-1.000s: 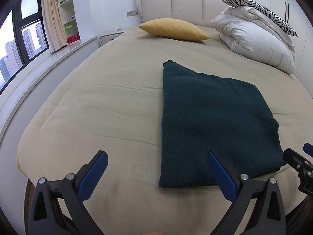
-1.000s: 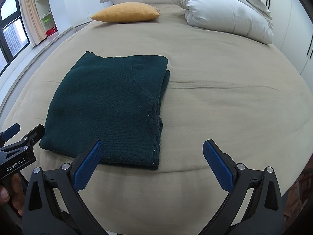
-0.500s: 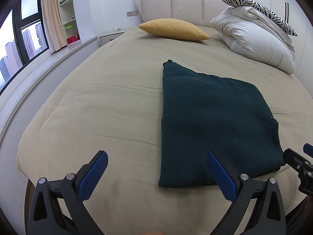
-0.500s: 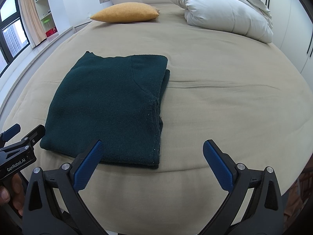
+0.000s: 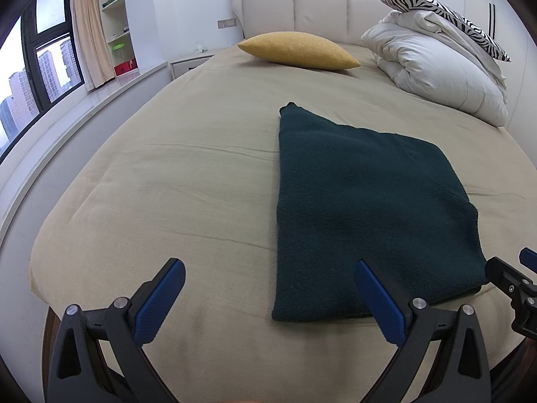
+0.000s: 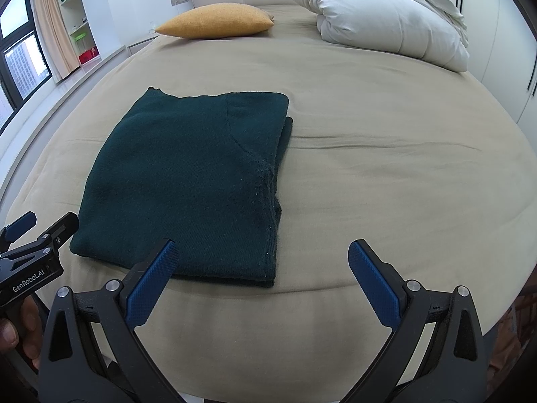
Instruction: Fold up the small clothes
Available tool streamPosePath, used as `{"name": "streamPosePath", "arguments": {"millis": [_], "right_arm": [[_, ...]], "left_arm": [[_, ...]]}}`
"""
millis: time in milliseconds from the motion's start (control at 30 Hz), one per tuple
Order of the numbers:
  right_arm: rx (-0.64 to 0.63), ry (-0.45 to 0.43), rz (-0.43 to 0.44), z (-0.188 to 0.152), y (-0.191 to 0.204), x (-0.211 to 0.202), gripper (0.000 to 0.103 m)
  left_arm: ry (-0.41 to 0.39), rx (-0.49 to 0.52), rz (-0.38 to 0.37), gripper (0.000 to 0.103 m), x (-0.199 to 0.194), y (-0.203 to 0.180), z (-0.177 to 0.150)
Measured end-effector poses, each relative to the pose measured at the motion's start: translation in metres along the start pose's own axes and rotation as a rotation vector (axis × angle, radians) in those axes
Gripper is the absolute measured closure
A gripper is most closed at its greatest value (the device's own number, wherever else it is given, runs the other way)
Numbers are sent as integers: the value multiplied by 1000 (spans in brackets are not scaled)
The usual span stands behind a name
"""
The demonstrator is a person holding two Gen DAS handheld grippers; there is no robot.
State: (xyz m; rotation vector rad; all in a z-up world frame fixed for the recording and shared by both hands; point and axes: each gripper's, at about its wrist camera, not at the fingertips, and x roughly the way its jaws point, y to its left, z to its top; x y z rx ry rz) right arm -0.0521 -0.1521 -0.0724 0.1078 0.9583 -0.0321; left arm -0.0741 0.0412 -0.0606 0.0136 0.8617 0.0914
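Spread wide and empty, both sets of jaws: left gripper [image 5: 268,277] open above the near edge of the bed [image 5: 167,181], blue pads [image 5: 161,302] touching nothing; right gripper [image 6: 260,257] likewise gaping, its left pad overlapping the near hem of the garment in the picture, contact impossible to confirm. Folded into a flat rectangle on the beige cover: dark green sweater [image 6: 188,181], near the foot of the bed, lying to the right of the left gripper's line of sight and left of centre for the right one. Doubled layers visible along its right edge in the right wrist view; what lies tucked inside the fold hidden. Far left corner slightly peaked. Only partly seen at the frame edges: the other gripper in each view, cut off by the fisheye rim, with a sliver of a hand [image 6: 16,332] gripping the left one's handle at lower left. Lettering on that handle legible as "GenRobot.AI". Well beyond the sweater, near the headboard [image 5: 295,6]: yellow pillow [image 5: 298,50] and a folded white duvet [image 5: 436,74], topped by a zebra-striped cushion [image 5: 446,16], its far end cropped in the right wrist view. At far left, window [image 5: 37,67] and curtain [image 5: 89,27], distorted by the lens; shelf contents too small to identify.
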Motion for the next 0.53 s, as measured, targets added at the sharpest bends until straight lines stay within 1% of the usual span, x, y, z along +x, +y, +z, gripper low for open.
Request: {"name": "streamPosePath", "arguments": {"millis": [533], "right_arm": [[5,4,4,-1,1,0,0]], "left_arm": [[-2,2,-3,0,-1,1,-3]]}}
